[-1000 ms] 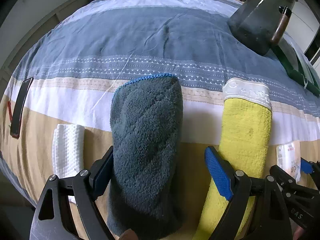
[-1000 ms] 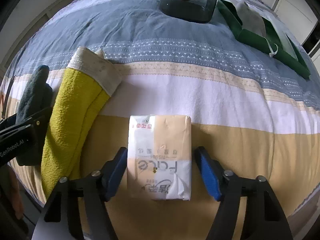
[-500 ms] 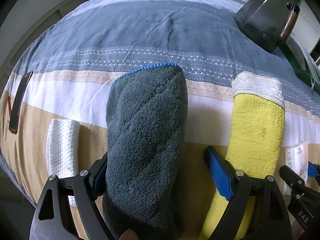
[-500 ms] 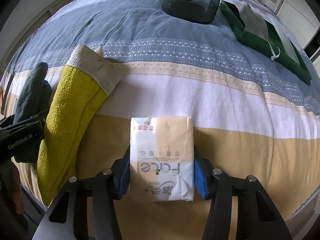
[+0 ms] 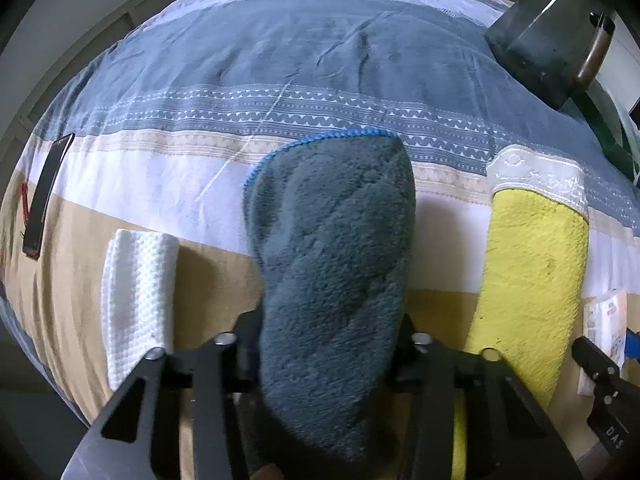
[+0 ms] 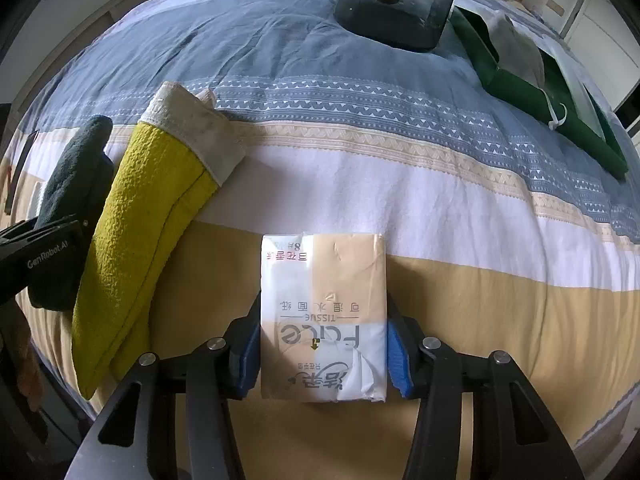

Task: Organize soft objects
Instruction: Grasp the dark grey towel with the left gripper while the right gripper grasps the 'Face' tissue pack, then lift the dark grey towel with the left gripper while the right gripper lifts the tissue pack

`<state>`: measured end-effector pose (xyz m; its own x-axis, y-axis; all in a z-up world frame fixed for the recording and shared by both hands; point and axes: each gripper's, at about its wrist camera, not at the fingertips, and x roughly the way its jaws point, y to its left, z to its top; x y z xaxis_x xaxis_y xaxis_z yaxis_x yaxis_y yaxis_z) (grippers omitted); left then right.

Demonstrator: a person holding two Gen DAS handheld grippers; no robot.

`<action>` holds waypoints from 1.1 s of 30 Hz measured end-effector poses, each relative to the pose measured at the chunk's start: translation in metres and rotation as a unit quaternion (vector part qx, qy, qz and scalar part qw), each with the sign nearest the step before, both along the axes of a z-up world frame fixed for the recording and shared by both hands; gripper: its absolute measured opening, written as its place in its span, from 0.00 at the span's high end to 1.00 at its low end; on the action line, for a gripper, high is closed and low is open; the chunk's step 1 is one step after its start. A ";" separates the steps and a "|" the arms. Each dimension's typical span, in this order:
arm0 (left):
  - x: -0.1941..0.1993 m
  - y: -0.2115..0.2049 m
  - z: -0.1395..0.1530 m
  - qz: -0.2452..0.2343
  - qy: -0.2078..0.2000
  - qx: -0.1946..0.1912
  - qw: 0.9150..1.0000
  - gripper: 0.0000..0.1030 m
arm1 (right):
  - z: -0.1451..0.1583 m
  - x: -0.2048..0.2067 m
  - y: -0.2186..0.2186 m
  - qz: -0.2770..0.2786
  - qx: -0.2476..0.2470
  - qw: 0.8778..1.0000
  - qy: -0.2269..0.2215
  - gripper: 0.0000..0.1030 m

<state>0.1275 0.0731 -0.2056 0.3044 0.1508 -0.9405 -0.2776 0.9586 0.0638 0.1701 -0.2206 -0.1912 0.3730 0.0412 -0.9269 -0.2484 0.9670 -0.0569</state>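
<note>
Jaws of left gripper [image 5: 326,344]: just closed in, now pinching the near end of a folded dark grey-blue plush towel with blue stitched edging [image 5: 332,264]; fleece bulging over both fingers and hiding the pads. Jaws of right gripper [image 6: 322,354]: just drawn in a little, blue pads [image 6: 396,364] pressed against both long sides of a soft rectangular tissue pack in white and tan wrap with printed lettering [image 6: 323,316].

Location of towel: lying lengthwise on a striped bedspread with grey, white and tan bands [image 5: 280,64], far end reaching the patterned grey border, near end between the left fingers. Location of tissue pack: flat on the tan band, far edge at the boundary with the white band.

Adjacent items, left wrist view: small folded white waffle-weave cloth [image 5: 138,300] just left of the plush towel, not touching; folded yellow terry towel with a white lace-trimmed end [image 5: 532,276] to the right, apart from the plush towel; slim black phone-like object [image 5: 46,192] near the left edge of the bed; dark boxy bag with a brown handle [image 5: 540,52] at far right.

Right wrist view: yellow towel between plush towel and tissue pack, touching neither; green fabric item [image 6: 532,96] at upper right, well apart from the pack.
</note>
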 end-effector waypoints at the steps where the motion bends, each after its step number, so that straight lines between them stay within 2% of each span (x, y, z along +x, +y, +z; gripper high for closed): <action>1: 0.000 0.001 0.000 -0.001 0.000 0.001 1.000 0.69 | 0.000 0.000 0.000 0.001 -0.001 1.000 -0.001 0.52; 6: -0.002 0.009 0.003 0.003 0.004 0.003 1.000 0.72 | 0.000 -0.002 0.002 0.005 -0.003 1.000 -0.003 0.53; 19: -0.001 0.006 0.005 0.010 0.006 0.014 1.000 0.72 | 0.002 -0.003 0.002 0.014 -0.001 1.000 -0.004 0.54; 33: -0.005 0.007 0.016 0.019 0.010 0.009 1.000 0.72 | 0.012 -0.007 -0.002 0.013 0.000 1.000 -0.003 0.55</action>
<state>0.1229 0.0804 -0.1896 0.2795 0.1789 -0.9433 -0.3132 0.9457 0.0866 0.1632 -0.2227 -0.1791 0.3779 0.0505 -0.9245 -0.2723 0.9604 -0.0588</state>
